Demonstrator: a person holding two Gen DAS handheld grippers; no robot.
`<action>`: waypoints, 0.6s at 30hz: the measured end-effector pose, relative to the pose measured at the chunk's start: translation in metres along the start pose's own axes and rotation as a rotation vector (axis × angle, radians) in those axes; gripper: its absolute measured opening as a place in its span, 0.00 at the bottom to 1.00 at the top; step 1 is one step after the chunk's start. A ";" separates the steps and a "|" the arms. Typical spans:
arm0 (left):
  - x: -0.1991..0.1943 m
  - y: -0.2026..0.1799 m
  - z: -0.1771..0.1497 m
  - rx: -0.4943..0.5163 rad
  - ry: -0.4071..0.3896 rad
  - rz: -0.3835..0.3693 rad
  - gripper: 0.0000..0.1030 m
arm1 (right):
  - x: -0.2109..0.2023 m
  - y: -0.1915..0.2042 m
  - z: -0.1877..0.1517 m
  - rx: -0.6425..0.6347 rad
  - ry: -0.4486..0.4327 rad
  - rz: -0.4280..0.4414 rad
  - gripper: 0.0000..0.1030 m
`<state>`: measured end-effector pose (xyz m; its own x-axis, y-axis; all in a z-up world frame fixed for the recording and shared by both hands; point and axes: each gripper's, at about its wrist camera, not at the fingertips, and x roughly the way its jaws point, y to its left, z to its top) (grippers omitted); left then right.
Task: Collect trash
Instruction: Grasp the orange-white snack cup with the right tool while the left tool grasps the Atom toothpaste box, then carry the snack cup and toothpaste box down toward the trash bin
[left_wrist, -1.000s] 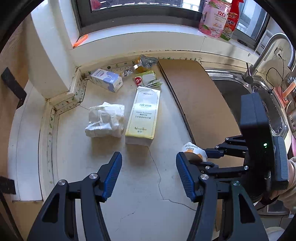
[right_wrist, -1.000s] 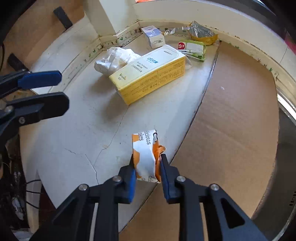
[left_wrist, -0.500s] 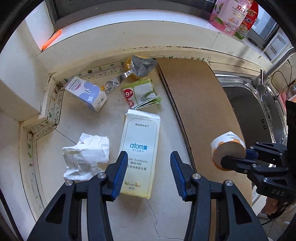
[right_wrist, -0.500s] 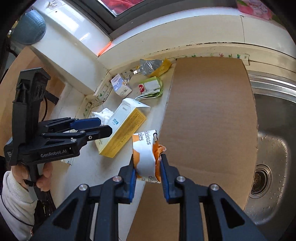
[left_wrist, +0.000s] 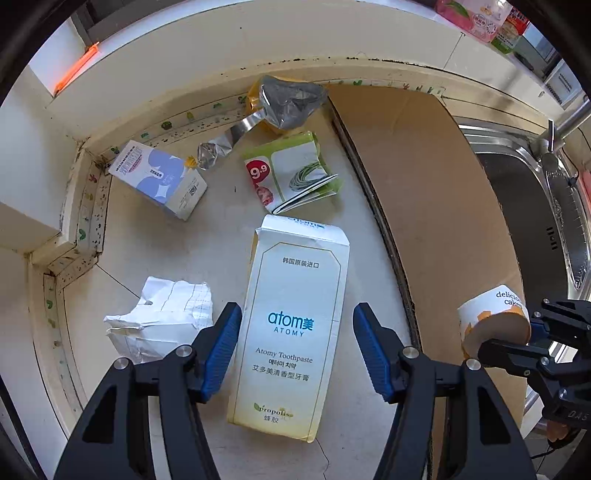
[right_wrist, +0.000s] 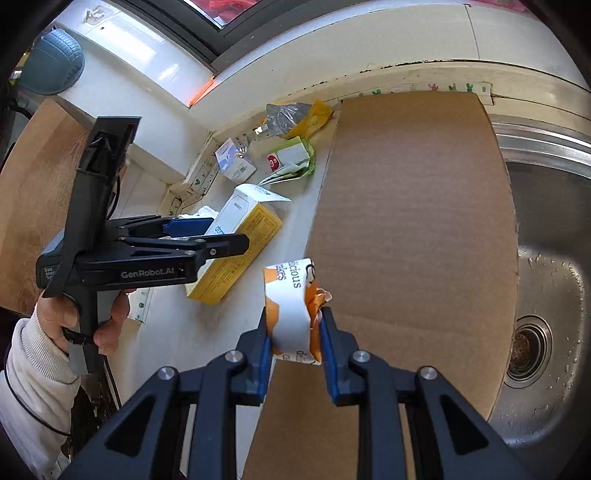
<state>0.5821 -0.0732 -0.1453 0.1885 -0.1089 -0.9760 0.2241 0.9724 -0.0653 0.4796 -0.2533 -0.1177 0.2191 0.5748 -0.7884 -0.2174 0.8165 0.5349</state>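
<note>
White Atomy Toothpaste box (left_wrist: 291, 328) btwn opening left tool (left_wrist: 297, 349); right tool (right_wrist: 293, 341) grips "delicious cakes" wrapper (right_wrist: 293, 306).

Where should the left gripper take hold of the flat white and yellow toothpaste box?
Across its long side walls near the middle, coming from above. The toothpaste box lies flat and intact between the opening left gripper fingers, untouched; its torn far flap looks flimsy.

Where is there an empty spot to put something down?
The cardboard beside the sink is bare. So is the counter between the purple box and crumpled paper. Near the back wall, wrappers crowd together.
</note>
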 end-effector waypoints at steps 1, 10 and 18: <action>0.001 -0.001 -0.001 0.000 0.002 0.003 0.59 | 0.000 0.000 0.000 0.000 0.001 0.000 0.22; 0.000 -0.019 -0.020 0.008 -0.030 0.042 0.49 | -0.001 0.003 -0.009 0.013 -0.005 0.001 0.22; -0.048 -0.042 -0.071 -0.018 -0.104 0.054 0.48 | -0.018 0.018 -0.034 0.017 -0.030 0.012 0.22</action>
<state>0.4962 -0.0939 -0.1104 0.2986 -0.0758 -0.9514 0.1937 0.9809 -0.0174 0.4398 -0.2510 -0.1046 0.2449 0.5854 -0.7729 -0.2041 0.8104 0.5491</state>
